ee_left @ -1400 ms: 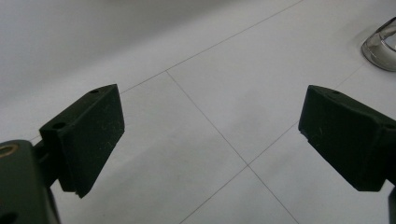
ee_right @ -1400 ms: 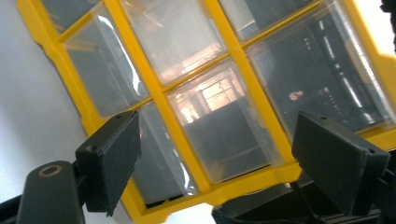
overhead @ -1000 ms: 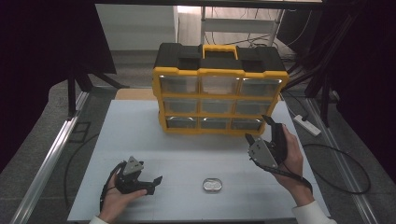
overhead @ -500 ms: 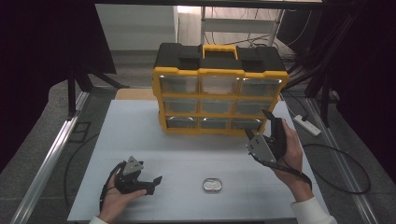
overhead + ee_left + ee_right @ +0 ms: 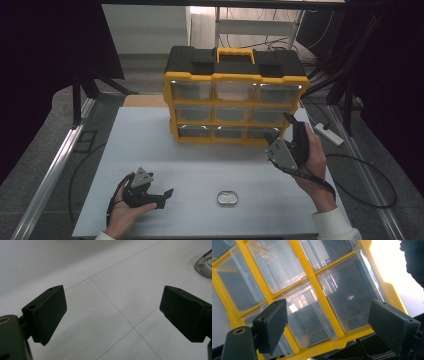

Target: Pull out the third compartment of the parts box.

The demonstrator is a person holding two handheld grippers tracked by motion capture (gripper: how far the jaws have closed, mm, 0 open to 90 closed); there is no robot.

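Note:
A yellow and black organizer [image 5: 235, 95] with clear drawers stands at the back middle of the white table [image 5: 140, 145]. My right gripper [image 5: 278, 127] is held up open just in front of its lower right drawers. In the right gripper view the open gripper [image 5: 327, 325] faces a clear drawer [image 5: 347, 300], with nothing between the jaws. My left gripper [image 5: 164, 198] rests open near the table's front left, low over the bare surface [image 5: 112, 305]. A small oval metal tin [image 5: 228, 198] lies to its right and shows as the tin [image 5: 205, 265] at the top right edge of the left gripper view.
A white power strip [image 5: 327, 134] lies off the table's right side, with a black cable looping on the floor [image 5: 370, 175]. A metal rail [image 5: 50, 175] runs along the left. Dark stands flank the organizer.
My right gripper has shifted slightly up and forward toward the organizer's lower right drawers. The left gripper and the tin have not moved.

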